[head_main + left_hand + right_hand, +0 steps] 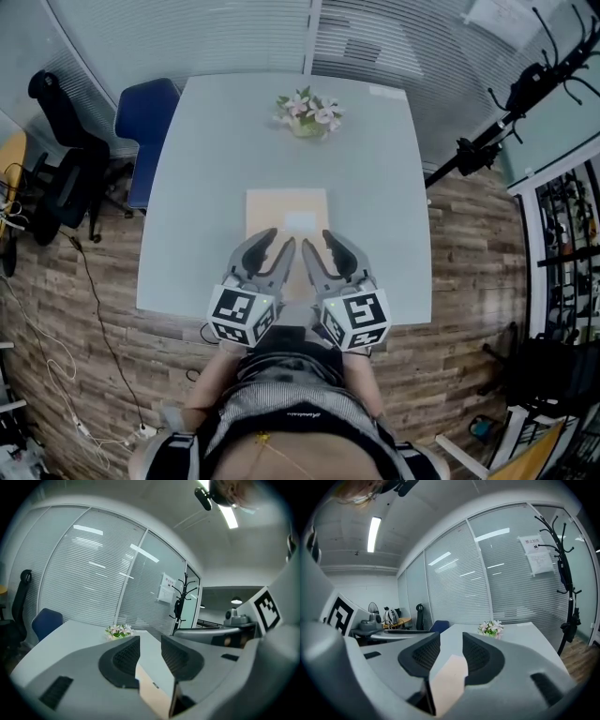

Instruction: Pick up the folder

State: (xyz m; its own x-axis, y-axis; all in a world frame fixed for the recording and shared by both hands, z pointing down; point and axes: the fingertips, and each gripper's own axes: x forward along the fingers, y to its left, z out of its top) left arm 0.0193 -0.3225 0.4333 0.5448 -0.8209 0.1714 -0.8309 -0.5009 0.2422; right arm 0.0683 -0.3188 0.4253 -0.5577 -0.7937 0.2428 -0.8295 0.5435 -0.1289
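Observation:
A beige folder (286,208) with a small white label lies flat on the pale grey table (375,206), near its front edge. Both grippers hover over the folder's near end, side by side. My left gripper (278,244) stands open, jaws a little apart, and my right gripper (317,240) is open the same way. In the left gripper view the folder (151,692) shows low in the gap of the left gripper (150,641). The right gripper view has the folder (447,684) below the right gripper (451,639). Neither pair of pads presses on it.
A small pot of pink and white flowers (307,112) stands at the table's far side. A blue chair (145,122) and a black office chair (61,141) sit to the left. A black coat stand (525,94) rises at the right by the glass wall.

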